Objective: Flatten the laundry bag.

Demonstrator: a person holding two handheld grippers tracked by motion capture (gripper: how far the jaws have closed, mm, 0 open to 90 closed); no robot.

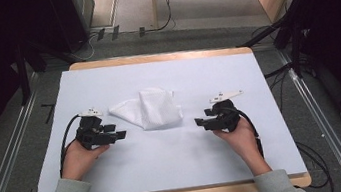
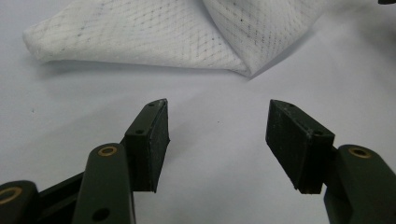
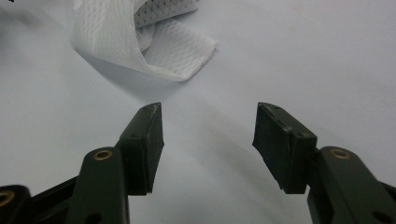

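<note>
While both pairs of tongs rest low on the tabletop (image 1: pixel 169 172), their jaws stand wide apart with nothing between them. In the high view the left tongs (image 1: pixel 119 134) sit at the left of centre, held in the person's left hand (image 1: pixel 80 158), and point toward the right of the frame. The right tongs (image 1: pixel 198 121) sit at the right of centre, in the right hand (image 1: pixel 241 136), and point toward the left, so the two face each other across a stretch of bare white surface.

Between them, slightly higher in the frame, lies a white mesh cloth (image 1: pixel 149 109), folded and crumpled. Its long axis runs roughly left to right, tilting down toward the right; a flatter pointed corner reaches left toward the left tongs, and the bulkier folded part sits on the right.

Seen from the left gripper view, the cloth (image 2: pixel 163 37) lies across the top, just ahead of the pads and apart from them. From the right gripper view, the cloth (image 3: pixel 154 42) lies at the upper left, also untouched.
</note>
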